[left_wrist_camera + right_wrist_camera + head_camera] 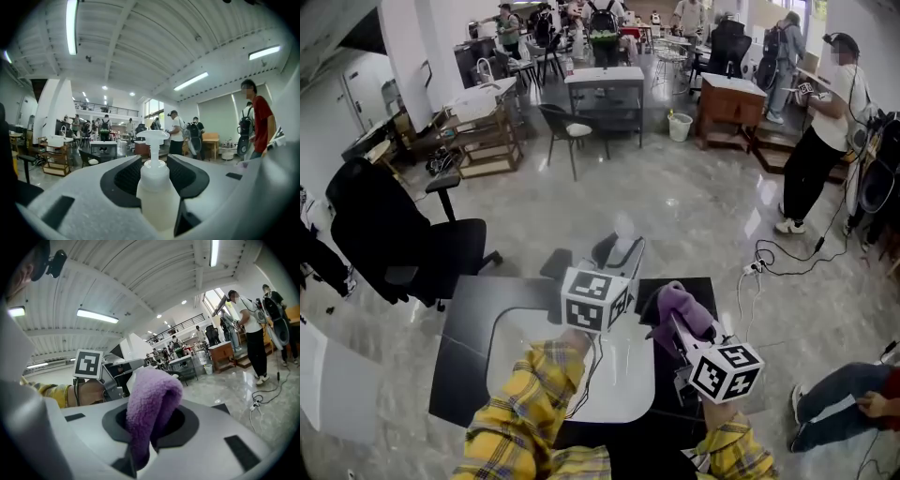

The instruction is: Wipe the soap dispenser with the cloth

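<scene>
The left gripper (pixel 154 174) gripped the soap dispenser (pixel 154 192) by its pale body. Its dark ribbed fingers (pixel 123 176) were closed against both sides of the bottle, and the pump head stood upright above them. In the head view the bottle was held up past the far edge of the dark worktop (pixel 469 323), not standing on it. The right gripper (pixel 151 425) had its fingers (pixel 190 420) clamped on a purple cloth (pixel 151 397), which bulged out in a thick folded wad in front of them. From above, the cloth sat just to the right of the dispenser, near it but apparently not touching. The task seemed to be at the approach step, with both things in hand and no wiping contact shown. The next move would probably call for bringing the wad against the bottle's side and rubbing along it. The left grip would need to stay firm so the smooth bottle did not twist or slip under the push.
</scene>
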Demonstrator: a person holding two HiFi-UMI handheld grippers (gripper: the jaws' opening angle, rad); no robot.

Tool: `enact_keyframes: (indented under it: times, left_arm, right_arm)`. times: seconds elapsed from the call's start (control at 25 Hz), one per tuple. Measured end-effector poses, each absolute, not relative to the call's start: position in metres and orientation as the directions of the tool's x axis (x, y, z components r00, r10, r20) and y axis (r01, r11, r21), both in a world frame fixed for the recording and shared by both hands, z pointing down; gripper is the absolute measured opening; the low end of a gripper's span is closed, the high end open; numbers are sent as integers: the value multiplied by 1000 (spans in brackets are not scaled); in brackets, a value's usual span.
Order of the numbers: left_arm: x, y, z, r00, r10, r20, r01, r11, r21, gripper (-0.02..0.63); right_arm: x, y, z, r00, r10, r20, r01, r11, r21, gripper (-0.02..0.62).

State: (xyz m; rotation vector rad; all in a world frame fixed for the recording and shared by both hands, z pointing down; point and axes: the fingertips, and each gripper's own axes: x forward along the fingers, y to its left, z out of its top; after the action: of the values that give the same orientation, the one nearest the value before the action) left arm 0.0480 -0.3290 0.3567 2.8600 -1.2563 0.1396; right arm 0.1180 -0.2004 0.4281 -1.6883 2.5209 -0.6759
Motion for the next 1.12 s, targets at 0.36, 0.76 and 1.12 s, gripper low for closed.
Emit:
enact_keyframes:
  times: [0.36,0.76,1.12]
  left_arm:
    - [50,-322,361,856,-501,128,-505,-863,0,163]
    - [54,-317,353,940,-311,141,-316,-949,9,163]
    - [51,-318,358,928,-354,116,-354,-935,-22,163]
  right_arm:
    - [112,-201,433,-424,-879,216,-869,328,-371,69]
    - [121,-200,425,-421,-880,221,-871,324,-369,69]
    - [116,-198,432,-420,-880,222,-872,323,-369,69]
